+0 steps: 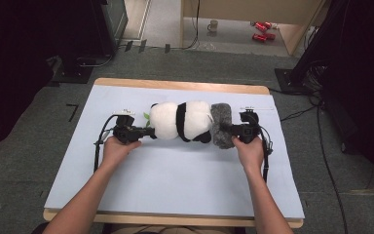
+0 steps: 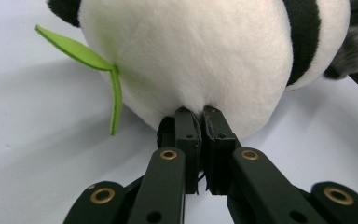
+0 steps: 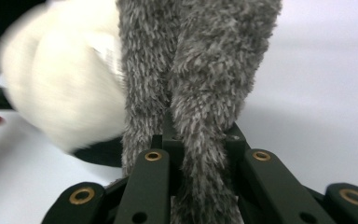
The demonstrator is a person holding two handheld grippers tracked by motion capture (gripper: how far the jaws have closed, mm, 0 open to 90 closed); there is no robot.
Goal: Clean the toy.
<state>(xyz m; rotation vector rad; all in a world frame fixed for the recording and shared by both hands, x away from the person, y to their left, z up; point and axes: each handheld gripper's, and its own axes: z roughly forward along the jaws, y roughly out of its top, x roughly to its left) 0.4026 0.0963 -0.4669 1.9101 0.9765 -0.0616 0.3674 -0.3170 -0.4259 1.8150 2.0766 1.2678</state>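
- Left gripper (image 1: 148,131) sits at the left end of the plush panda (image 1: 181,120), held in the person's left hand (image 1: 117,147); in the left gripper view its jaws stand together, nipping a small pinch of the white fur at the toy's rounded end (image 2: 186,51).
- Just beside that pinch, a green felt leaf (image 2: 79,51) sticks out from the white fur and hangs down toward the mat.
- Plush panda lies on its side across the middle of the pale blue mat (image 1: 175,180), white with black bands, stretched between the two grippers.
- Grey fuzzy cloth (image 1: 220,124) lies against the panda's right end, touching it.
- Right gripper (image 1: 231,130), in the right hand (image 1: 250,151), comes in from the right; in the right gripper view its jaws are clamped on a fold of the grey fuzzy cloth (image 3: 200,93), which bunches up between them, with the white plush blurred behind at the left.
- Wooden table (image 1: 185,85) carries the mat; its edge shows along the far side.
- Beyond the table, on the floor, a mug (image 1: 213,25) and red cans (image 1: 262,30) lie well apart from the work.
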